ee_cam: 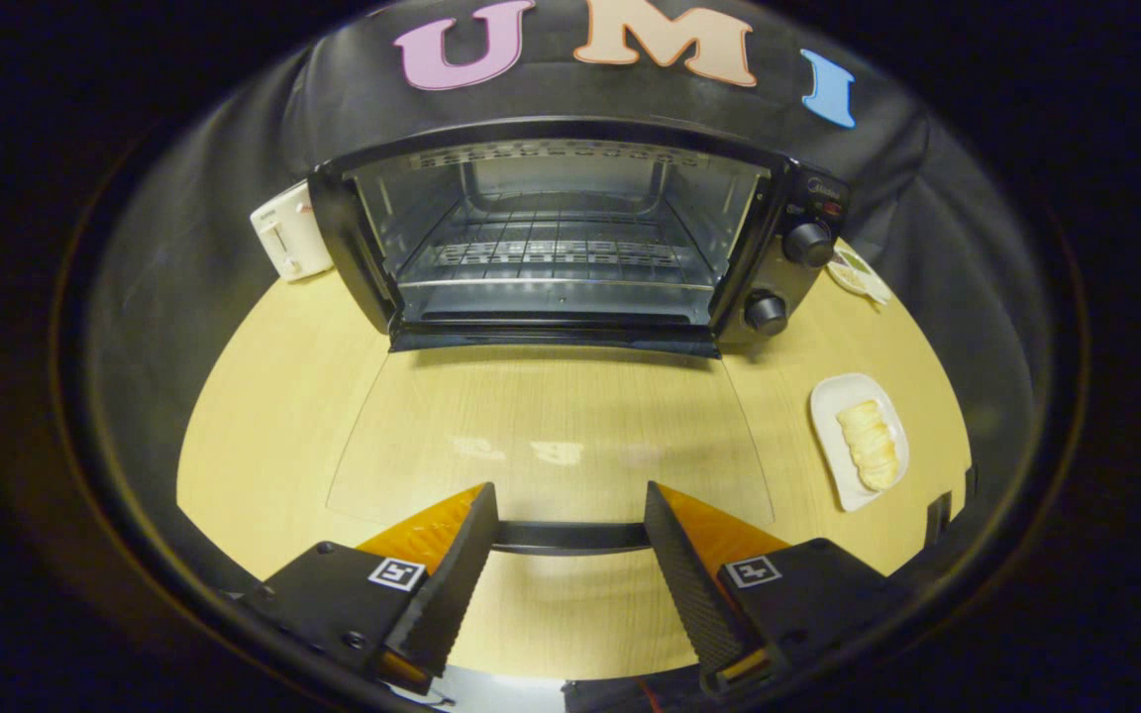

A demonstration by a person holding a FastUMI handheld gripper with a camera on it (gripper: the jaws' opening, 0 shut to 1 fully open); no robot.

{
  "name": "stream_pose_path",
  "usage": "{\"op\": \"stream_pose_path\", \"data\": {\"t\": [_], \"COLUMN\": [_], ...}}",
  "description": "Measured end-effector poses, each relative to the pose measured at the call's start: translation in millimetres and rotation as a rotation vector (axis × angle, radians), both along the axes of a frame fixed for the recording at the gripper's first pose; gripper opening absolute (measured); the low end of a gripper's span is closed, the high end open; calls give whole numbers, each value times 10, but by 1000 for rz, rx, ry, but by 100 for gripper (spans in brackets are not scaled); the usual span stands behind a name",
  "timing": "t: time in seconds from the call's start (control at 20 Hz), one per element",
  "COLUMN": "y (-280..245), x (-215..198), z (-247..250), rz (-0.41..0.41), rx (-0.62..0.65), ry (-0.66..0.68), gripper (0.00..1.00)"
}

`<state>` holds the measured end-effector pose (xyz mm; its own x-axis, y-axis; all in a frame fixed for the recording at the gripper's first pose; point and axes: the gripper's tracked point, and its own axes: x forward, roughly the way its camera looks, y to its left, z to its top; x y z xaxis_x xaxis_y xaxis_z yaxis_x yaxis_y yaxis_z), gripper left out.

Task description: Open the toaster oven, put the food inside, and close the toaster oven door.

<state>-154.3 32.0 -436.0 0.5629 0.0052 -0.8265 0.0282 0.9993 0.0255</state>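
We see the gripper with its fingers spread apart, nothing clamped. The dark door handle runs crosswise between the fingertips; we cannot tell if either finger touches it.

One toaster oven sits straight ahead, beyond the fingers, on the wooden worktop. Its mouth faces us, long axis crosswise. Its glass door is folded fully down, lying flat towards us over the worktop, hinge at the oven, handle at our end. So the door covers the worktop directly between the gripper and the cavity.

Inside: one wire rack, bare. Two knobs stacked on the oven's right panel.

Food: one pale stack of slices on one white oblong plate, ahead and to the right of the right finger, clear of the door's edge. Long axis of plate and stack runs roughly away from us, slightly angled. The path from the plate to the cavity crosses the open door.

Other items: one white toaster tucked just left of the oven, near its rear corner. One more small dish far right, just beyond the knob panel, contents too small to tell.
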Motion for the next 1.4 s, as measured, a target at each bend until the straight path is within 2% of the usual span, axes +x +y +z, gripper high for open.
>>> {"op": "stream_pose_path", "data": {"t": [0.2, 0.4, 0.65, 0.85, 1.05, 1.4], "y": [-279, -847, -1732, -2308, -2658, -2787], "x": [212, 369, 377, 360, 336, 263], "z": [248, 340, 204, 0, -225, -639], "rz": [-61, -156, -275, -340, -338, -269], "rx": [15, -19, -108, -148, -169, -146], "ry": [-69, -101, -65, -24, 25, 127], "gripper": [94, 94, 94, 94, 94, 93]}}
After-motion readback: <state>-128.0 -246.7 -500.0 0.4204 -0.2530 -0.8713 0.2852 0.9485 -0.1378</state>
